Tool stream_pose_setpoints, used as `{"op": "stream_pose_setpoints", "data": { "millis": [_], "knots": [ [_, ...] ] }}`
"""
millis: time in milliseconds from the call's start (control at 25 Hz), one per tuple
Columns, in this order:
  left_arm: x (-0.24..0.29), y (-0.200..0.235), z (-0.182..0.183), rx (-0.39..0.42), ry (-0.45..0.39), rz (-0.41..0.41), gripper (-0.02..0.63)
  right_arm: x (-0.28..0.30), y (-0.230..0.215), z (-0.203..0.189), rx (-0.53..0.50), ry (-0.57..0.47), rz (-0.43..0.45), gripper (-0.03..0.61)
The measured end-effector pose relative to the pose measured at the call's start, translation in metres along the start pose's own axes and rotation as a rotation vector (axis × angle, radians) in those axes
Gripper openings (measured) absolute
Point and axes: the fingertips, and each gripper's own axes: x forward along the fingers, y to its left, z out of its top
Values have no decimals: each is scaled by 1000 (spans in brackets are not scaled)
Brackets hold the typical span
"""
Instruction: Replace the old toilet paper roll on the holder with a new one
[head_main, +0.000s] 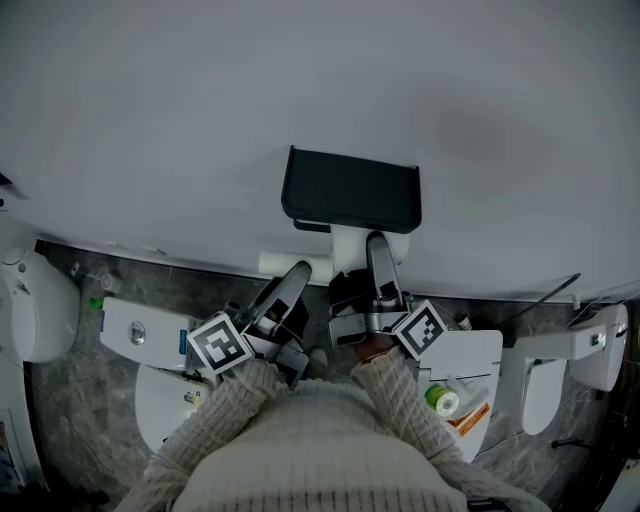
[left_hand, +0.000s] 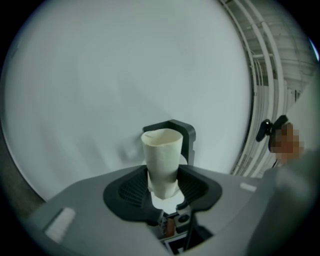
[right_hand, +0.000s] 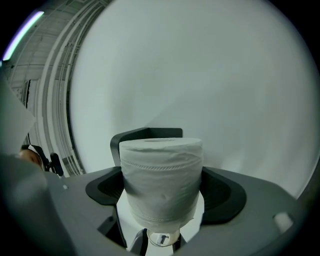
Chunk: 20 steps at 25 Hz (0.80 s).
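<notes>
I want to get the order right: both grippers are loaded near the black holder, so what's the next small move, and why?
Probably ease the right gripper forward to bring the new roll up under the holder. The cardboard tube is already off, clamped in the jaws of the left gripper, and the new roll sits in the right jaws just short of the holder.

The holder (head_main: 350, 190), upper centre of the head view, is black against a pale grey wall (head_main: 150, 100). The core (left_hand: 161, 160) is cream. The roll (right_hand: 161, 180) is white with a dotted embossed line. The left cube (head_main: 219, 343) and right cube (head_main: 421, 330) bear black-and-white square markers. The sleeves (head_main: 235, 400) are cream rib knit, and the floor (head_main: 70, 400) is grey marbled.
</notes>
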Motion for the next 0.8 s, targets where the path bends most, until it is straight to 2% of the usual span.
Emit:
{"op": "stream_pose_setpoints", "data": {
  "millis": [240, 800],
  "knots": [
    [-13, -4, 11, 5, -53, 3, 173, 8, -1, -15, 15, 37, 1, 457],
    [-38, -13, 8, 27, -102, 27, 173, 3, -1, -31, 51, 73, 3, 457]
  ]
}}
